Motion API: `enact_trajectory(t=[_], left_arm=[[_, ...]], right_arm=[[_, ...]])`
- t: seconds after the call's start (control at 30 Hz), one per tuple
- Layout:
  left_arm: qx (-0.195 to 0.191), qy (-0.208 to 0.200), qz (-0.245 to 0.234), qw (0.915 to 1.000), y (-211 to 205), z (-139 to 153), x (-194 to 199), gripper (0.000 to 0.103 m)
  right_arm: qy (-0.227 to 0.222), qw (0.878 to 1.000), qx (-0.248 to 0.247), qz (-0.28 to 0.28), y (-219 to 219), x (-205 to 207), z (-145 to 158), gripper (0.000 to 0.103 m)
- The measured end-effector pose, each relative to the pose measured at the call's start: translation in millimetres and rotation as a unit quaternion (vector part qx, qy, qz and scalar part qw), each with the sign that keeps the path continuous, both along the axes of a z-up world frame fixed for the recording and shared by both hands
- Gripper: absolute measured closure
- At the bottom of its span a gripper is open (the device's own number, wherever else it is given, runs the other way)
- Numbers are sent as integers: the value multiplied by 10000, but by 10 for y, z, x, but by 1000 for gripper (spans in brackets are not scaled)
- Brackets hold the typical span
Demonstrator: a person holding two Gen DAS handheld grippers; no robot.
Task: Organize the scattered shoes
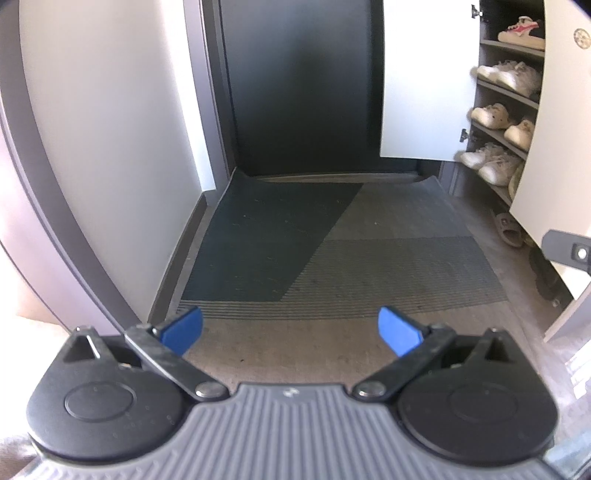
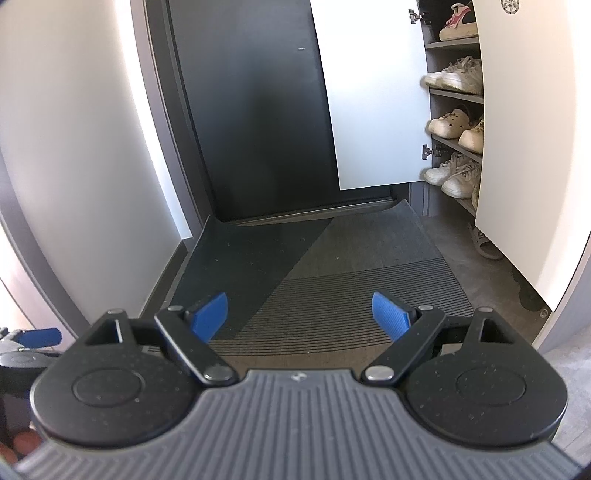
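My left gripper (image 1: pixel 290 328) hangs open over the near edge of a grey doormat (image 1: pixel 332 251), nothing between its blue pads. My right gripper (image 2: pixel 299 314) is likewise open and empty above the same doormat (image 2: pixel 332 266). At the right an open shoe cabinet (image 1: pixel 509 96) holds white sneakers (image 1: pixel 491 162), cream clogs (image 1: pixel 491 116) and a pink-and-white shoe (image 1: pixel 522 31) on its shelves. The same cabinet (image 2: pixel 454 92) shows white sneakers (image 2: pixel 452 173) and clogs (image 2: pixel 448 123). A beige slide sandal (image 1: pixel 511 230) lies on the floor below the shelves, partly hidden by the door; it shows as a sandal (image 2: pixel 487 245) in the right wrist view too.
A dark entrance door (image 1: pixel 303 85) stands straight ahead, white walls (image 1: pixel 110 110) on the left. Two white cabinet doors (image 2: pixel 373 92) are swung open, the nearer cabinet door (image 2: pixel 528 129) close on the right. The left gripper's blue pad (image 2: pixel 38 336) shows at the lower left.
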State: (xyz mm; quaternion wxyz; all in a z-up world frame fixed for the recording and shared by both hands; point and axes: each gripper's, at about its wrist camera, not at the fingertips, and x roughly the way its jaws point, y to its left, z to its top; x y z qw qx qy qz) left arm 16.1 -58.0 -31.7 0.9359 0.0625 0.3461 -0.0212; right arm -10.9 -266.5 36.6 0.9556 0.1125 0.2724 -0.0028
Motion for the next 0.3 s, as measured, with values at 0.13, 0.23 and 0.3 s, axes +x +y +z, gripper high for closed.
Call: enact_trajectory(t=[0.13,0.23,0.3], left_arm=[[-17,-3,-7,10000,-4,0,-3,0],[5,-16,26,10000,-10,-2,-25,0],[-20,-12,17,10000,-3,-1,-30,0]], right_arm=[[-6,10000,5,8,0,-5,2,15],[-1,10000,1,23,5,-7,1,15],[3,10000,-5,22,5,-10,-1,15]])
